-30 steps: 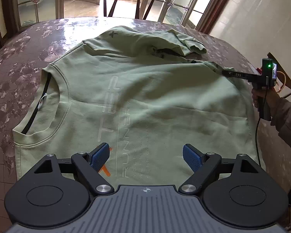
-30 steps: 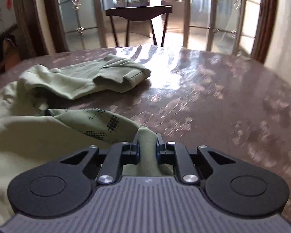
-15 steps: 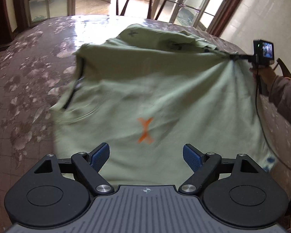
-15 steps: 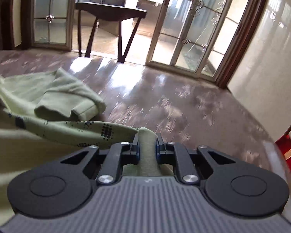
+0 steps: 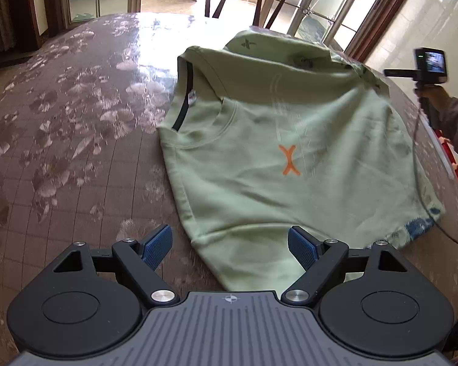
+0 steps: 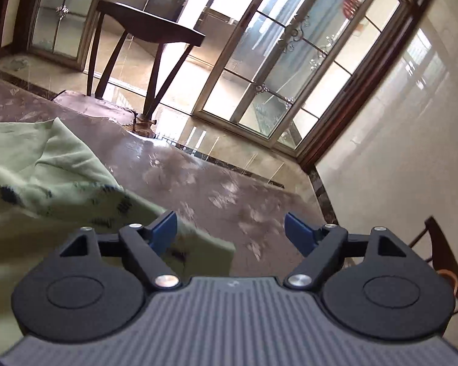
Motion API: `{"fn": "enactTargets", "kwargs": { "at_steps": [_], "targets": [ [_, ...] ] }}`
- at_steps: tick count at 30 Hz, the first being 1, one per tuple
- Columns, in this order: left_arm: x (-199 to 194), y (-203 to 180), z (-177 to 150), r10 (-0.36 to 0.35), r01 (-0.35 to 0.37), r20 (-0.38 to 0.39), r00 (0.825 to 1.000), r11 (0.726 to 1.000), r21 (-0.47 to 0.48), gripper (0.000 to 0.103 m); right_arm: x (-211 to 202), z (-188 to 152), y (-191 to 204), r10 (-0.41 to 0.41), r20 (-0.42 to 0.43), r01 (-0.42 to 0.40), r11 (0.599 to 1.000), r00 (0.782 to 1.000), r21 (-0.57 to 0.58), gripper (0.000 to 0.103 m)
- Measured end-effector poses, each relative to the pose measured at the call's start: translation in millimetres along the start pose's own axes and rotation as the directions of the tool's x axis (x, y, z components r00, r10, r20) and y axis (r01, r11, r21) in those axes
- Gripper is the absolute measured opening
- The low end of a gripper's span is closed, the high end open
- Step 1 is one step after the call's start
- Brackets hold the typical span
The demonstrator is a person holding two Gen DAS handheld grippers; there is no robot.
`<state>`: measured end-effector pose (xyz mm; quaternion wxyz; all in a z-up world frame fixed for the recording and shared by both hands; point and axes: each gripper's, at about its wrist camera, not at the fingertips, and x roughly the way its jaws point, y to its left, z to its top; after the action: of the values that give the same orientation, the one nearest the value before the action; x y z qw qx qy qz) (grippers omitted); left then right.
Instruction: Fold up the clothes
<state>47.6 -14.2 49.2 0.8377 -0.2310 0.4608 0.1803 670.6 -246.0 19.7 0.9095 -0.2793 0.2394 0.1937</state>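
The light green sweatshirt (image 5: 290,158) is lying front-up across the centre and right of the left view, on the floral table (image 5: 61,140). Both the left gripper (image 5: 229,245) and right gripper (image 6: 230,228) are gaping empty (hem corner beside the right one); a fold seems underway, so regripping an edge looks next

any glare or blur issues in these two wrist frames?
Left wrist: strong window glare on the table; sweatshirt slightly motion-smeared at its printed hem; left tongs sharp. Right wrist: blown-out glass doors, streaked tabletop, blurred fabric; right tongs crisp.
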Motion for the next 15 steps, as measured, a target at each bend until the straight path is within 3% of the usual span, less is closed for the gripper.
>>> {"fn": "enactTargets", "kwargs": {
  "at_steps": [3, 6, 9, 12, 15],
  "targets": [
    [3, 6, -11, 0.015, -0.014, -0.030, 0.999, 1.000, 0.015, 0.086, -49, -22, -25, 0.058, 0.045, -0.061, 0.995, 0.997, 0.074, 0.079],
    [3, 12, -22, -0.003, 0.004, -0.052, 0.999, 1.000, 0.030, 0.086, -122, -51, -34, 0.134, 0.102, -0.141, 0.987, 0.986, 0.073, 0.081],
    [2, 17, -31, -0.031, 0.034, -0.071, 0.997, 0.999, 0.043, 0.086, -205, -89, -29, 0.277, 0.138, -0.288, 0.956, 0.951, 0.063, 0.090],
    [1, 22, -41, -0.059, 0.064, -0.089, 0.994, 0.996, 0.055, 0.086, -277, -135, -14, 0.484, 0.131, -0.499, 0.855, 0.866, 0.140, 0.090],
    [1, 26, -51, -0.087, 0.095, -0.109, 0.990, 0.993, 0.068, 0.086, -332, -191, 12, 0.670, 0.117, -0.668, 0.677, 0.733, 0.310, 0.090]
  ]
}}
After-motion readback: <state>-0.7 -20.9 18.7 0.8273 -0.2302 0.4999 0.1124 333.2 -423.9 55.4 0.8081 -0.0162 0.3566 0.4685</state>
